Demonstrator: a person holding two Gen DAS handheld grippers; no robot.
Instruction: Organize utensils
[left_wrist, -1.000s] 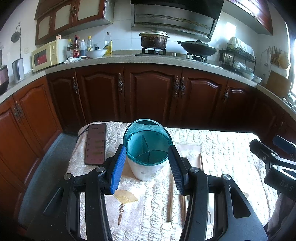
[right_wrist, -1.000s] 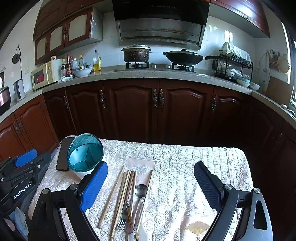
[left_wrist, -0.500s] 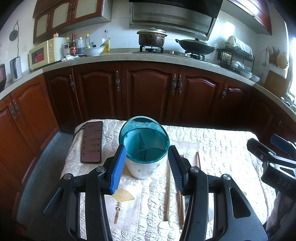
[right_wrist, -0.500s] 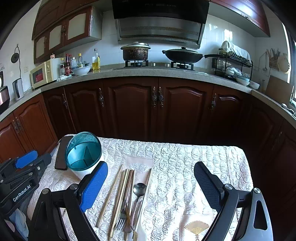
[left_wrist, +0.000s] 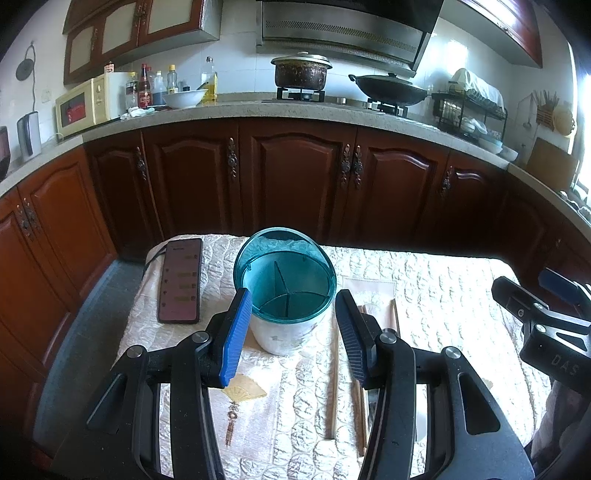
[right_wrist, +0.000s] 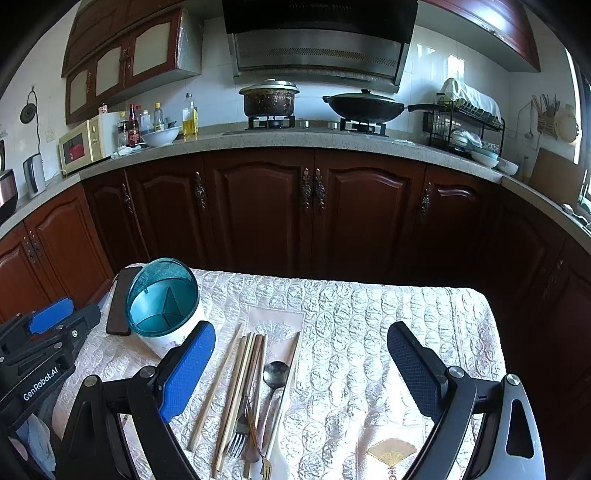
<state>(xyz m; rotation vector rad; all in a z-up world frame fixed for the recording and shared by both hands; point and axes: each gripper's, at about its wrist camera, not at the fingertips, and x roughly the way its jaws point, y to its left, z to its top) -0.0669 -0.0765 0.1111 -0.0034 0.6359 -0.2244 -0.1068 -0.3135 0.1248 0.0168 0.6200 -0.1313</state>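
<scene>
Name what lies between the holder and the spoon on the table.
Chopsticks, lying lengthwise on the cloth between the holder and the spoon. The right wrist view shows it best.

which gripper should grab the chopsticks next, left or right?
Right. The right gripper is open with the chopsticks just ahead between its jaws; the left gripper is open astride the utensil holder.

Both fisheye cameras look forward over a quilted white tablecloth (right_wrist: 369, 314) toward dark wooden kitchen cabinets (left_wrist: 295, 177); the left sits close behind a teal-rimmed white utensil holder (left_wrist: 284, 295), which the right sees at left (right_wrist: 162, 299).
</scene>
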